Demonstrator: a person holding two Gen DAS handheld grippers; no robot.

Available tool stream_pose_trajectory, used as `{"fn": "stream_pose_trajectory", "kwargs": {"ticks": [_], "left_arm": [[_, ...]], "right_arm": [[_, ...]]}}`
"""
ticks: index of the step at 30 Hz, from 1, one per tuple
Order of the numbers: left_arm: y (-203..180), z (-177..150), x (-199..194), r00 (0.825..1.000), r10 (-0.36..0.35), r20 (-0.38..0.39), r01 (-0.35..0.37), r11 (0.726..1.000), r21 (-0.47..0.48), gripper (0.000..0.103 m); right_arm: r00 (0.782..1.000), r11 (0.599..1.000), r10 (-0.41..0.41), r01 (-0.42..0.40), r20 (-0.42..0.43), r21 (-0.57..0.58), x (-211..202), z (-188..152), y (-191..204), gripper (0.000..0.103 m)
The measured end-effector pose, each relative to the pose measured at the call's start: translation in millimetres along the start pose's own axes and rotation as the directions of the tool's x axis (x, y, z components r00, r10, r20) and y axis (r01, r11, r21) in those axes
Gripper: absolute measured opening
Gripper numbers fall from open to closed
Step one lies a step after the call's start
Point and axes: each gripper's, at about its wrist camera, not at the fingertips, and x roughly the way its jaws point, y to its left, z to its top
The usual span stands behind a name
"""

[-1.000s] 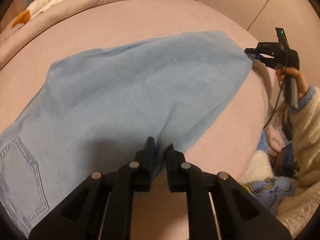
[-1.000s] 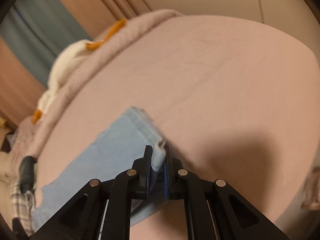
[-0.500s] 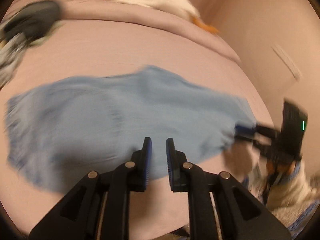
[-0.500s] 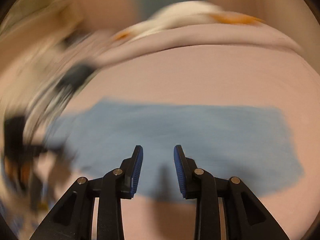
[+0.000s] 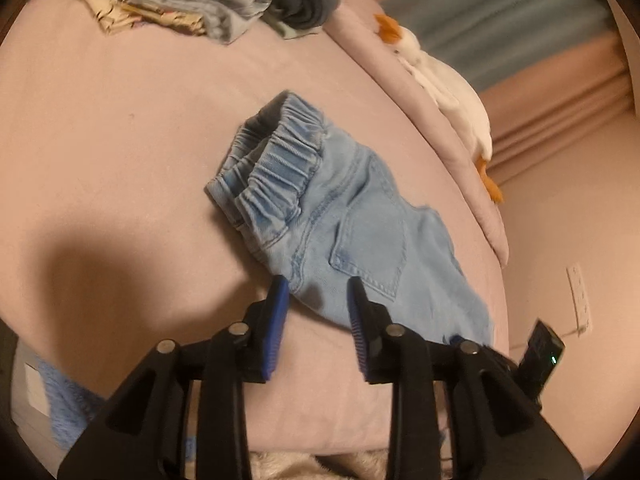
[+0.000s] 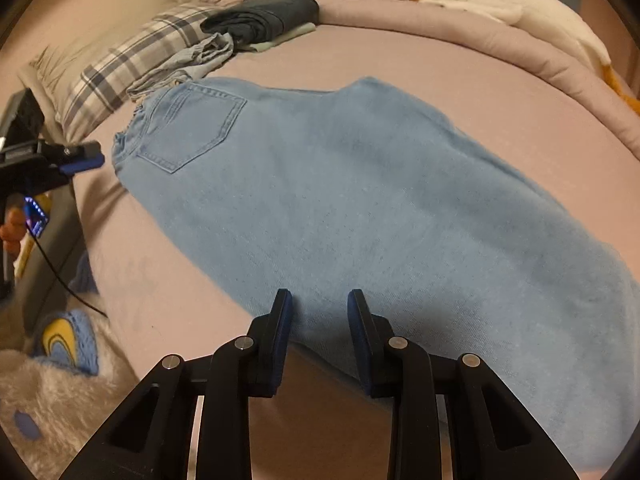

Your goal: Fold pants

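Note:
Light blue denim pants (image 5: 352,224) lie flat on the pink bed, legs folded one over the other, elastic waistband (image 5: 272,160) at the far end in the left wrist view. My left gripper (image 5: 318,292) is open and empty, just above the pants' near edge by the back pocket (image 5: 372,240). In the right wrist view the pants (image 6: 360,200) stretch across the bed. My right gripper (image 6: 319,308) is open and empty over the near edge of the leg. The left gripper (image 6: 76,160) also shows at the far left there, beside the waistband.
A pile of clothes (image 5: 208,4) and a plaid pillow (image 6: 120,68) lie at the head of the bed (image 5: 120,140). A white goose plush (image 5: 444,80) rests on the rolled pink duvet (image 6: 460,32). A fluffy rug (image 6: 52,380) lies beside the bed.
Both grippers have let go of the pants and opened. The left has swung round to the waistband end, the right to the middle of the leg. The pants now lie flat.

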Motion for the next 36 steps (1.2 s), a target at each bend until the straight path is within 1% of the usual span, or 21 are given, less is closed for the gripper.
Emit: {"fn": "stream_pose_trajectory", "kwargs": {"ticks": [3,5,6,7,9,11,12,13,14,15,16,19,21,22,23,24,25,29,31,33,36], "left_arm": [[2.7,6.4,4.6,0.999,0.036,0.018,-0.035,0.999,-0.040,0.032],[2.6,8.3,3.3,0.998,0.045,0.032,-0.044,0.998,-0.055,0.024],[-1.0,8.0,2.6,0.997,0.068,0.044,-0.067,0.997,-0.035,0.014],[-3.9,8.6,2.0,0.994,0.094,0.057,-0.093,0.996,-0.014,0.006],[-0.8,9.2,-1.0,0.992,0.101,0.071,-0.100,0.995,-0.023,0.003],[4.3,12.0,-5.8,0.991,0.083,0.107,-0.077,0.996,-0.055,0.000],[2.1,14.0,-13.1,0.986,0.075,0.150,-0.069,0.997,-0.046,0.000],[-1.4,15.7,-17.7,0.981,0.083,0.177,-0.079,0.996,-0.031,0.000],[-4.3,16.1,-24.5,0.975,0.092,0.200,-0.091,0.996,-0.016,0.000],[-5.3,18.7,-27.8,0.974,0.088,0.207,-0.089,0.996,-0.006,0.000],[-4.9,22.5,-27.5,0.976,0.086,0.199,-0.088,0.996,-0.003,0.000],[-2.6,22.0,-23.3,0.980,0.120,0.156,-0.121,0.993,-0.004,0.001],[2.5,15.1,-21.3,0.985,0.124,0.122,-0.124,0.992,-0.012,0.010],[3.8,12.4,-19.8,0.987,0.120,0.111,-0.119,0.993,-0.016,0.020],[4.6,9.8,-17.6,0.988,0.116,0.100,-0.114,0.993,-0.022,0.027],[5.7,7.4,-15.2,0.989,0.116,0.092,-0.113,0.993,-0.029,0.036],[6.5,6.4,-12.3,0.989,0.116,0.087,-0.114,0.993,-0.034,0.037],[3.2,10.7,2.6,0.994,0.093,0.063,-0.091,0.995,-0.036,0.034],[2.0,14.2,11.7,0.994,0.099,0.051,-0.097,0.994,-0.043,0.020],[-1.3,16.6,13.4,0.993,0.101,0.061,-0.099,0.994,-0.039,0.015],[-11.1,17.5,2.4,0.989,0.103,0.108,-0.104,0.995,0.003,0.010]], "right_arm": [[0.999,0.999,0.029,-0.031,0.042,0.041,-10.2,3.7,-1.9,0.031],[0.998,0.998,0.020,-0.024,0.058,0.060,-17.8,0.5,-6.9,0.031],[0.998,0.998,0.011,-0.015,0.061,0.068,-20.7,-1.2,-9.2,0.031],[0.998,0.997,0.004,-0.009,0.063,0.078,-24.4,-5.2,-12.7,0.031],[0.998,0.994,-0.015,0.007,0.067,0.108,-27.8,-8.3,-18.8,0.031],[0.997,0.991,-0.030,0.021,0.069,0.131,-28.2,-8.1,-22.3,0.031],[0.997,0.990,-0.030,0.020,0.071,0.139,-29.0,-10.1,-24.6,0.031],[0.997,0.989,-0.027,0.016,0.070,0.148,-29.2,-10.6,-26.9,0.031],[0.997,0.988,-0.031,0.020,0.066,0.154,-28.6,-9.8,-27.4,0.031],[0.997,0.988,-0.037,0.027,0.066,0.153,-29.6,-9.7,-28.1,0.031],[0.997,0.988,-0.039,0.029,0.068,0.149,-30.1,-9.1,-27.9,0.031],[0.996,0.990,-0.034,0.023,0.079,0.137,-32.7,-5.7,-27.7,0.031],[0.996,0.990,-0.028,0.017,0.081,0.140,-30.3,-2.3,-28.1,0.031],[0.996,0.989,-0.030,0.019,0.078,0.146,-28.4,-1.4,-28.3,0.031],[0.996,0.989,-0.030,0.018,0.079,0.149,-28.0,-2.4,-28.9,0.031],[0.996,0.988,-0.022,0.009,0.083,0.153,-27.3,-4.0,-28.9,0.031],[0.997,0.987,-0.014,0.001,0.081,0.158,-26.2,-6.0,-28.9,0.031],[0.998,0.987,-0.002,-0.007,0.057,0.160,-21.1,-9.9,-27.9,0.031],[0.998,0.987,0.000,-0.009,0.056,0.160,-20.0,-8.9,-26.8,0.031],[0.998,0.987,0.014,-0.025,0.066,0.159,-21.0,-7.6,-24.6,0.031],[0.998,0.988,0.011,-0.021,0.066,0.152,-19.4,-7.8,-21.9,0.031]]}}
